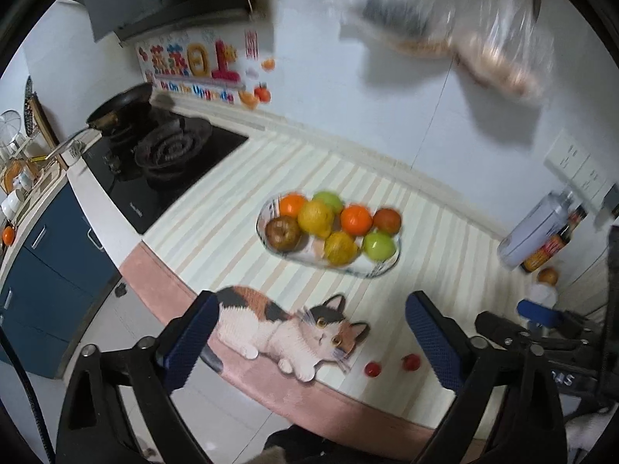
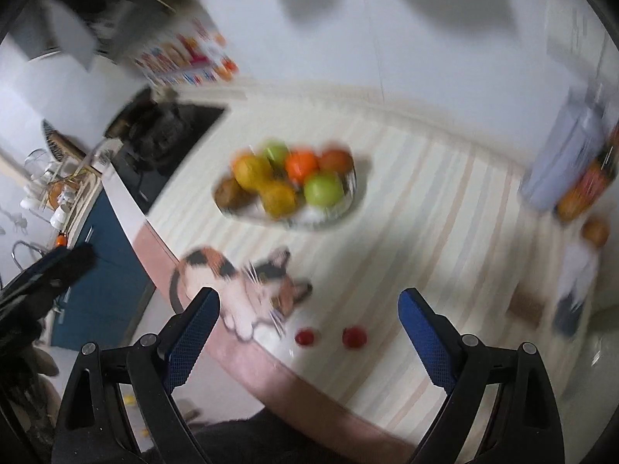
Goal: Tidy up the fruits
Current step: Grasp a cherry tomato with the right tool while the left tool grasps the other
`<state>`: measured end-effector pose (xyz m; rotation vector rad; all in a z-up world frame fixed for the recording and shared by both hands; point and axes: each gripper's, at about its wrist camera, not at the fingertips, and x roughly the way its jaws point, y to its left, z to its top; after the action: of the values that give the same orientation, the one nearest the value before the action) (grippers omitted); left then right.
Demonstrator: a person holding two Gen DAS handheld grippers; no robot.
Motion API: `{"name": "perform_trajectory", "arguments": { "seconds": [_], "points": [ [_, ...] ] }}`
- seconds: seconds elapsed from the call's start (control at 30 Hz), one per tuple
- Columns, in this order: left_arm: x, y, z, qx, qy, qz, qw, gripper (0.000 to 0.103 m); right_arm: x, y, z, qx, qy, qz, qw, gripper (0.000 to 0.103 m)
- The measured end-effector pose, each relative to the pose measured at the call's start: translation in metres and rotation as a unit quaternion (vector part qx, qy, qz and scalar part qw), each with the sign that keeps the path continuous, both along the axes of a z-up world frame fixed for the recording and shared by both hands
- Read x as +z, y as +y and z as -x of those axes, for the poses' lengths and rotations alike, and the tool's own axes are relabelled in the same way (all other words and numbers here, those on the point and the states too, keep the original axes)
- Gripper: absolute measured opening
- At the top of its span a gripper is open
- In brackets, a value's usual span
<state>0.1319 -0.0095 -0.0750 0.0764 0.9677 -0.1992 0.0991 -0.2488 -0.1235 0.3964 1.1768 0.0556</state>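
You are at a kitchen counter covered by a striped mat (image 1: 387, 208) printed with a calico cat, a black gas hob beyond it on your left. Straight ahead of both grippers, well beyond the fingertips, sits the clear glass oval bowl (image 1: 381, 268), already piled with orange, yellow, green and brown round fruits (image 1: 329, 224). That part looks done. What seems left are the two small red round fruits (image 2: 330, 337), perhaps cherry tomatoes, lying loose on the mat near the counter's front edge, just ahead of your right gripper (image 2: 309, 332) and between its fingers in its view. Your left gripper (image 1: 313, 336) is spread wide with nothing between its pads, and the right one is likewise spread and empty. A small brownish round fruit (image 1: 547, 275) by the bottles far to the right may also need collecting.
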Motion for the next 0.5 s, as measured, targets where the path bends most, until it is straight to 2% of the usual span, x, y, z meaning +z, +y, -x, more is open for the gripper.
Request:
{"name": "perform_trajectory", "arguments": {
  "seconds": [0.07, 0.1, 0.23, 0.37, 0.5],
  "points": [
    [-0.025, -0.006, -0.008, 0.001, 0.026, -0.024, 0.9994, 0.102, -0.046, -0.008, -0.006, -0.008, 0.048, -0.017, 0.999, 0.091],
    [-0.037, -0.009, -0.011, -0.001, 0.036, -0.03, 0.9989, 0.102, -0.067, -0.011, -0.007, -0.009, 0.065, -0.027, 0.997, 0.082],
    [-0.093, -0.019, -0.019, -0.004, 0.092, -0.062, 0.9938, 0.102, -0.131, -0.009, -0.005, -0.011, 0.116, -0.041, 0.992, 0.065],
    [-0.138, -0.027, -0.021, -0.015, 0.145, -0.077, 0.9863, 0.102, -0.168, 0.002, -0.005, 0.001, 0.143, -0.032, 0.989, 0.052],
    [-0.168, -0.034, -0.021, -0.025, 0.184, -0.068, 0.9802, 0.102, -0.197, 0.009, -0.004, 0.013, 0.16, -0.019, 0.987, 0.037]
  ]
}}
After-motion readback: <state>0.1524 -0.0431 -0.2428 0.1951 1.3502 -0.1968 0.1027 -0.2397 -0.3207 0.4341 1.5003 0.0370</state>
